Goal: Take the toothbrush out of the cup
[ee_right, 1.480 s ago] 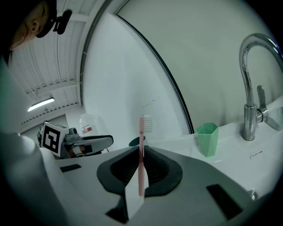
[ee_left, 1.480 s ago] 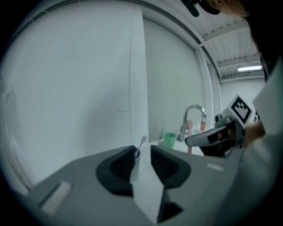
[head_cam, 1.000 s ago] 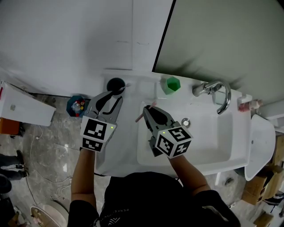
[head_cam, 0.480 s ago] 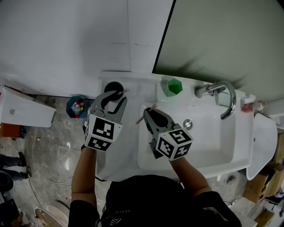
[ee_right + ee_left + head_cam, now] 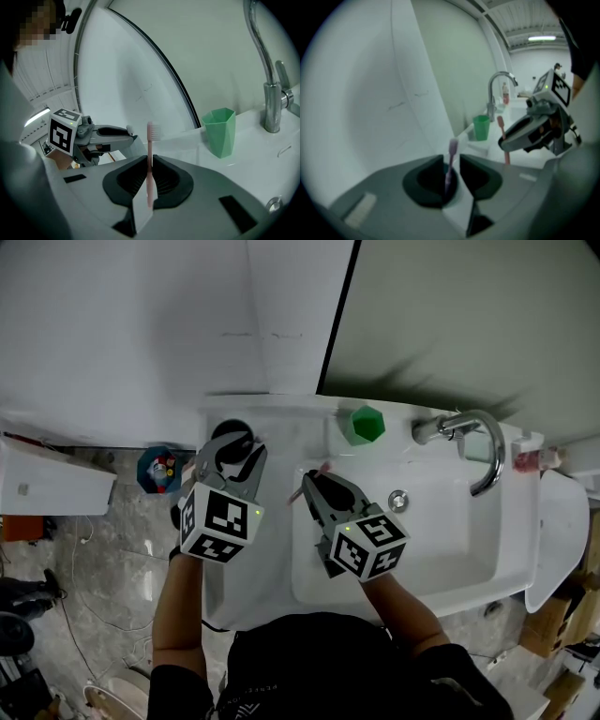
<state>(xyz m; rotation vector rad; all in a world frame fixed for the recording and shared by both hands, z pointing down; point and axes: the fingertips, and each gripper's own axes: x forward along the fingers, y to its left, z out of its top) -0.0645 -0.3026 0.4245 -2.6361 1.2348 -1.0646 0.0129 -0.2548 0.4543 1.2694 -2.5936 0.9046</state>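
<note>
A black cup [image 5: 228,434] stands on the sink's left ledge. My left gripper [image 5: 234,452] hangs over it. In the left gripper view a purple toothbrush [image 5: 452,149] stands upright between the jaws of the left gripper [image 5: 451,160]. These jaws are closing, and a small gap still shows on each side of the handle. My right gripper [image 5: 313,486] is over the basin's left edge, shut on a pink toothbrush [image 5: 150,136]. That brush stands upright in the right gripper [image 5: 150,164] with its bristles on top.
A green cup [image 5: 366,423] sits on the back ledge of the white sink [image 5: 441,549], with the chrome faucet [image 5: 466,432] to its right. A white wall runs behind. Grey marble floor and a blue bin [image 5: 157,468] lie at the left.
My left gripper has moved forward over the black cup, so the cup now lies between its fingers. The right gripper has kept its place with the pink toothbrush.
</note>
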